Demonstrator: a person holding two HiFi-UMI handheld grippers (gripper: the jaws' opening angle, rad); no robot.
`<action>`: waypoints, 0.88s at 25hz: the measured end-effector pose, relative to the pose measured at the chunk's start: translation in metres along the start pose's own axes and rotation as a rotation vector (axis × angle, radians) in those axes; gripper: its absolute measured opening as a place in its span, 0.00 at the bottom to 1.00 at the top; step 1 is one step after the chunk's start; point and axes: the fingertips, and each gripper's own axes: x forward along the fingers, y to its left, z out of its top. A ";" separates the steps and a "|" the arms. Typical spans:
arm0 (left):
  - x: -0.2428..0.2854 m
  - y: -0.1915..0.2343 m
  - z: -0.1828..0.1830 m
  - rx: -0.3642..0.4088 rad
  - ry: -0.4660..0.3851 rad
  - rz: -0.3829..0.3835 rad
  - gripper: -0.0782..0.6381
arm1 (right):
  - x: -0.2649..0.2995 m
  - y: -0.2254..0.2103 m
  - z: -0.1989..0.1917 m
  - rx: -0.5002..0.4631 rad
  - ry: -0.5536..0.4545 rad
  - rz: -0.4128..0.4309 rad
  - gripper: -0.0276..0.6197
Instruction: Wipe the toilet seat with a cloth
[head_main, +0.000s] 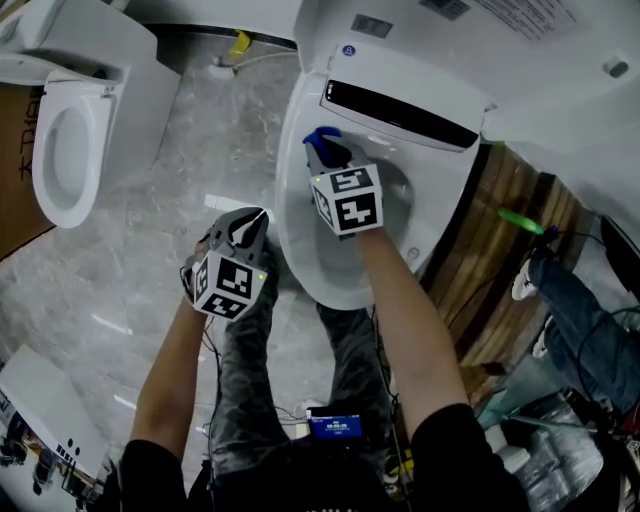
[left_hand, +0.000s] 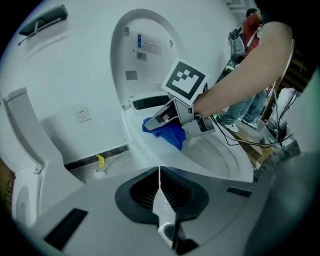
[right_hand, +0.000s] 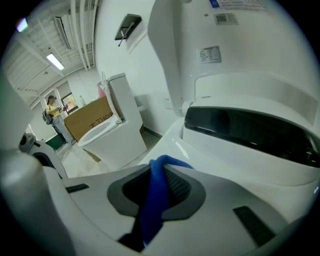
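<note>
1. The right gripper (right_hand: 159, 172) has its jaws closed on a blue cloth (right_hand: 151, 205). The cloth runs up between the two pads, and its end folds over their tips.
2. In the head view this gripper reaches over the toilet seat (head_main: 292, 235). It points to the back left part of the seat, near the long dark panel (head_main: 400, 112) under the raised lid (left_hand: 145, 45).
3. In the left gripper view the free part of the cloth hangs under the right gripper and seems to lie against the white rim of the seat.
4. The left gripper (left_hand: 160, 175) has its jaws together, with only a thin line between them and nothing held there.
5. The left gripper is apart from the toilet, over the marble floor (head_main: 190, 130) just beside the left side of the bowl. It points towards the toilet and the right gripper.
6. A second toilet (head_main: 70, 150) stands well apart at the left. A cardboard box (right_hand: 92, 117) is just behind it.
7. A strip of wooden floor (head_main: 500, 260) lies at the right of the toilet.
</note>
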 end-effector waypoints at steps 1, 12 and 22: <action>-0.002 -0.003 -0.005 -0.002 0.002 -0.002 0.13 | 0.000 0.006 -0.003 -0.006 0.007 0.007 0.13; -0.017 -0.015 -0.036 -0.028 0.001 -0.011 0.13 | -0.027 0.080 -0.058 -0.004 0.051 0.091 0.13; -0.011 -0.035 -0.022 -0.008 0.000 -0.048 0.13 | -0.064 0.119 -0.117 0.012 0.101 0.148 0.13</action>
